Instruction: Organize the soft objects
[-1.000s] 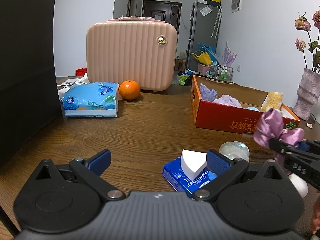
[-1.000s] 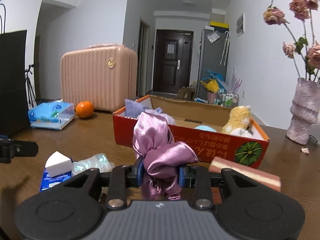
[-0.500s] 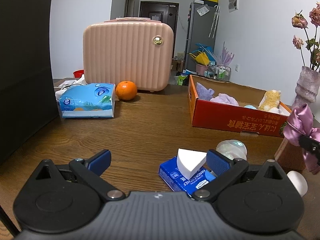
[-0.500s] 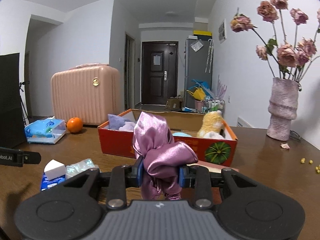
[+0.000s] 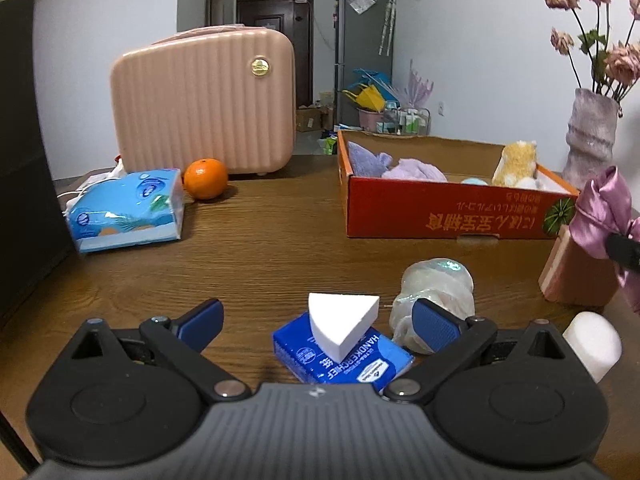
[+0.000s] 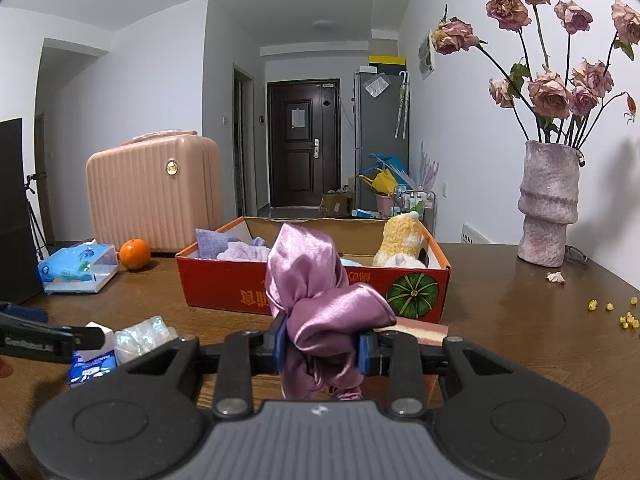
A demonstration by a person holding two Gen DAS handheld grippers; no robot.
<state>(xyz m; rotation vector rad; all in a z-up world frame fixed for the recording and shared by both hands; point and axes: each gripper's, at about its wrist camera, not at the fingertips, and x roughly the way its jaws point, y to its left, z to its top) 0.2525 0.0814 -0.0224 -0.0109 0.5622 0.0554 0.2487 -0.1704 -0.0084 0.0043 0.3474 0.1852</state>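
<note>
My right gripper (image 6: 320,350) is shut on a pink satin scrunchie (image 6: 320,292), held above the table in front of the red cardboard box (image 6: 224,288); the scrunchie also shows in the left wrist view (image 5: 600,216). The box (image 5: 420,210) holds purple cloths (image 5: 412,170) and a yellow plush toy (image 5: 516,164). My left gripper (image 5: 316,322) is open and empty, low over a white sponge wedge (image 5: 340,322) lying on a blue handkerchief pack (image 5: 360,364). A crumpled clear plastic wrap (image 5: 436,292) lies beside the pack.
A pink suitcase (image 5: 204,100), an orange (image 5: 206,178) and a blue tissue pack (image 5: 128,210) stand at the back left. A pink sponge block (image 5: 576,276) and a white foam piece (image 5: 592,346) lie to the right. A vase of dried roses (image 6: 548,208) stands far right.
My right gripper has risen and moved right with the scrunchie, so the box now sits lower in its view. My left gripper has shifted slightly and stays open.
</note>
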